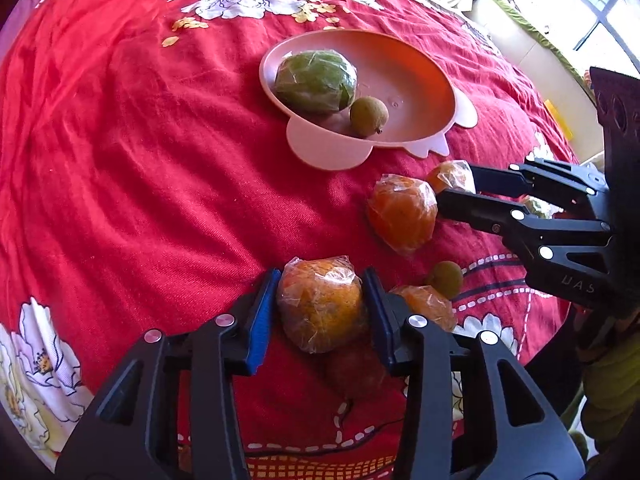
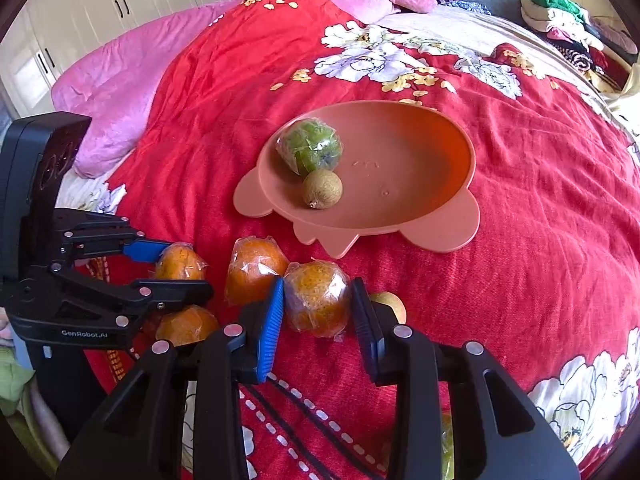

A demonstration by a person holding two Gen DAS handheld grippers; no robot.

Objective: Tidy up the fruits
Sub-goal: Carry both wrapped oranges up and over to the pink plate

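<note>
Both tongs point down at a bed with a red flowered bedspread (image 2: pixel 520 240). The left gripper (image 1: pixel 322 304) pinches a plastic-wrapped orange (image 1: pixel 322 304), blue pads pressed on both its sides, near the bed's front edge. The right gripper (image 2: pixel 318 306) likewise pinches another wrapped orange (image 2: pixel 316 304) between its pads. Crowding them: a third wrapped orange (image 2: pixel 256 274) touches the right one's left pad, a fourth (image 2: pixel 186 324) lies under the left tong's lower finger, and a small brown round fruit (image 1: pixel 444 278) sits just beside the left tong's right finger. A yellowish fruit (image 2: pixel 390 304) peeks out behind the right tong's right finger. Further in, toward the bed's middle, a pink plate (image 2: pixel 420 216) holds a wrapped green fruit (image 2: pixel 310 148) touching a small brown fruit (image 2: pixel 322 189). A pink blanket (image 2: pixel 120 92) is bunched at the far left corner.
</note>
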